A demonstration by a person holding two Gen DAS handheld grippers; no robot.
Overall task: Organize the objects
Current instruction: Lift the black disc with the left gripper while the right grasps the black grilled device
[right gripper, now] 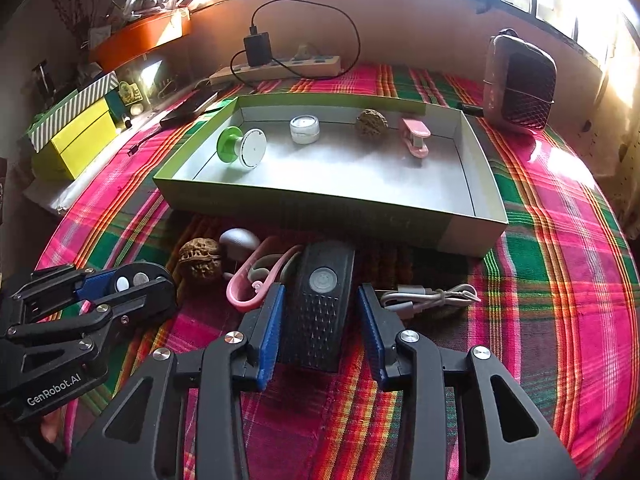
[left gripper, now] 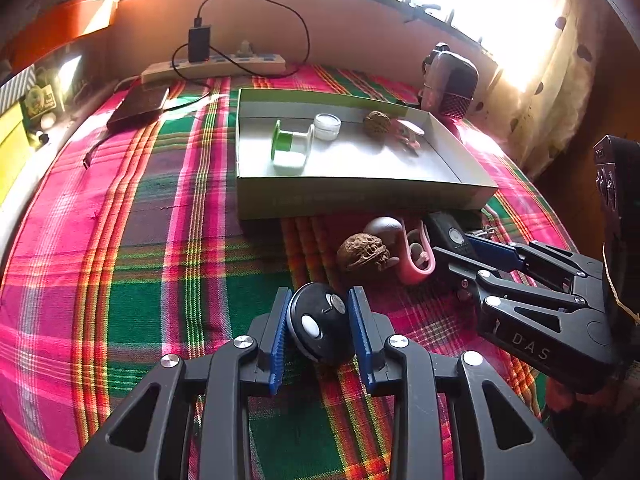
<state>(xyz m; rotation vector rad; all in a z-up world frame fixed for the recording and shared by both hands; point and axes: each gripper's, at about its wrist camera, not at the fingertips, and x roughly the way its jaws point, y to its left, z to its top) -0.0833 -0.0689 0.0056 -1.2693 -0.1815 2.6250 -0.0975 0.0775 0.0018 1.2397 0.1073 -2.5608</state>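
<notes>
Left wrist view shows your left gripper [left gripper: 320, 328] partly open around a round black disc [left gripper: 316, 330] with small silver and white buttons on it. The blue pads [left gripper: 280, 340] sit on both sides of the disc, very close to it, but you cannot tell if they press on it. The disc rests on the plaid cloth [left gripper: 140, 260]. Just ahead of this gripper and a bit to the right lie a brown walnut [left gripper: 362, 256], a grey rounded thing [left gripper: 384, 228] and a pink clip [left gripper: 416, 264]. Further right is your right gripper [left gripper: 460, 248].

Right wrist view shows your right gripper [right gripper: 320, 320] partly open, with a black ridged remote [right gripper: 320, 300] lying between its fingers. You can see a small gap on the right side of the remote, so the pads are not squeezing it. Just to the right of the gripper is a coiled white cable [right gripper: 430, 296]. To its left are the pink clip [right gripper: 256, 284], the walnut [right gripper: 200, 258] and your left gripper [right gripper: 132, 284].

Ahead of both grippers stands the green box [right gripper: 360, 220]. Inside it, along the far wall, are a green and white spool [right gripper: 242, 148], a small white jar [right gripper: 305, 129], another walnut [right gripper: 372, 122] and a pink stapler [right gripper: 416, 136]. Far behind the box are a power strip [right gripper: 276, 68] and a brown quilted case [right gripper: 520, 88].
</notes>
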